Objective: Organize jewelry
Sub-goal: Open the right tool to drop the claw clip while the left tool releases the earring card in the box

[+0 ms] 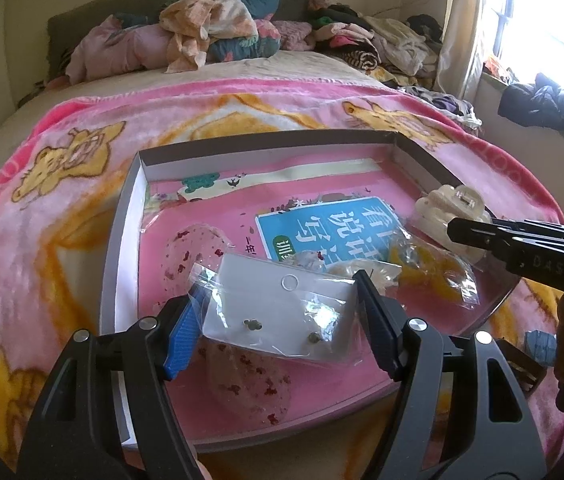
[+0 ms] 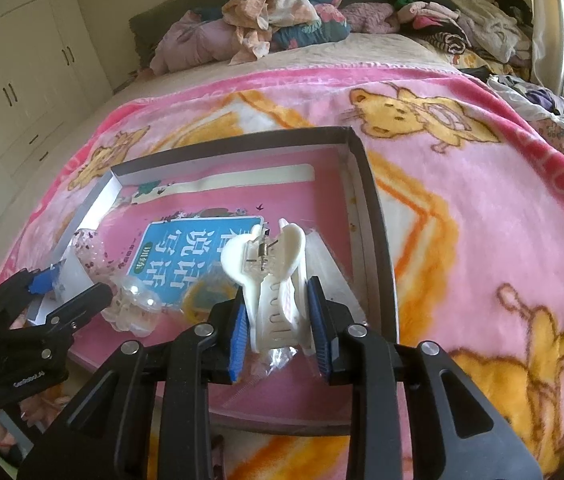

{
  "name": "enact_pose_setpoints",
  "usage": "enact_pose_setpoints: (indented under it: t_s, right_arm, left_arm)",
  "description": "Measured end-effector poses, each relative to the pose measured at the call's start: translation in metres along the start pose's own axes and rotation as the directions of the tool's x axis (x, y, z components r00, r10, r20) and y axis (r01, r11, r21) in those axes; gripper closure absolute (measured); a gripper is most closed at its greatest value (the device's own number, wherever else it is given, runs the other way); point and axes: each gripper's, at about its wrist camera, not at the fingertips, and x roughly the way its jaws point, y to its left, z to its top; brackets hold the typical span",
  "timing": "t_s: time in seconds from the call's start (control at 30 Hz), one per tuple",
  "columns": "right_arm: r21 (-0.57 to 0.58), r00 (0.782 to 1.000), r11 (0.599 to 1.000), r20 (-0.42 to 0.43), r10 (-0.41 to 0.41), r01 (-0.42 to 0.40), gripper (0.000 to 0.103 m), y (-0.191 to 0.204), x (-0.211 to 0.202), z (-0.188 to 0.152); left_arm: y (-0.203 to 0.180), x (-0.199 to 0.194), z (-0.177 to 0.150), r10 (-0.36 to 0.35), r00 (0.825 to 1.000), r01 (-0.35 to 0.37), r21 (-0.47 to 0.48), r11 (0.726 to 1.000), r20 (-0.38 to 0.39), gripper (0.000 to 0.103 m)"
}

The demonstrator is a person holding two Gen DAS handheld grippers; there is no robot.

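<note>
Sorting step under way inside shallow box lid (image 1: 121, 216) on pink blanket (image 1: 61, 184) over the bed.

Left gripper (image 1: 277, 312): jaws fairly wide, earring card in clear bag (image 1: 282, 304) lying between blue pads; contact unclear.

Right gripper (image 2: 279, 324): jaws partly apart, white hair claw clip (image 2: 271, 280) standing between them at lid's right side; small gaps visible, apparently just released.

Next, by judgement: clear right gripper upward without tipping clip; settle bagged card beside other bagged pieces (image 1: 434, 268).

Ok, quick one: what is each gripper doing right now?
Left gripper: closed on the clear plastic bag with the white earring card.
Right gripper: cream plastic claw hair clip between its jaws; grip unclear.
</note>
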Motion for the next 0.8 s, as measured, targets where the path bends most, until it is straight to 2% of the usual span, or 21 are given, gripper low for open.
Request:
enact_pose_setpoints:
  t_s: [0.03, 0.13, 0.27, 0.43, 0.63, 0.8]
  right_arm:
    - [0.003, 1.000, 1.000, 0.011, 0.009, -0.009, 0.060, 0.000, -0.002, -0.001]
    - [0.007, 0.999, 1.000, 0.042, 0.017, -0.017, 0.056, 0.001, -0.010, -0.003]
    - [0.015, 0.996, 1.000, 0.080, 0.024, -0.025, 0.044, 0.000, -0.022, -0.008]
    - [0.015, 0.992, 1.000, 0.122, 0.010, -0.012, 0.035, -0.001, -0.037, -0.017]
    - [0.034, 0.989, 0.999, 0.148, -0.011, 0.006, 0.024, -0.007, -0.052, -0.030]
    - [0.042, 0.983, 0.999, 0.178, -0.036, 0.029, 0.019, -0.009, -0.068, -0.039]
  left_arm:
    - [0.000, 0.000, 0.000, 0.000, 1.000, 0.000, 0.000, 1.000, 0.000, 0.042]
    - [0.001, 0.001, 0.000, -0.001, 1.000, 0.001, -0.006, 1.000, -0.001, 0.042]
    - [0.001, -0.001, 0.000, -0.001, 1.000, 0.001, -0.009, 1.000, -0.001, 0.041]
    - [0.003, -0.002, 0.000, 0.002, 1.000, -0.002, -0.020, 1.000, 0.002, 0.040]
    - [0.007, -0.008, -0.002, 0.011, 1.000, -0.011, -0.030, 0.999, 0.005, 0.033]
    - [0.008, -0.020, -0.007, 0.024, 1.000, -0.023, -0.040, 0.999, 0.020, 0.026]
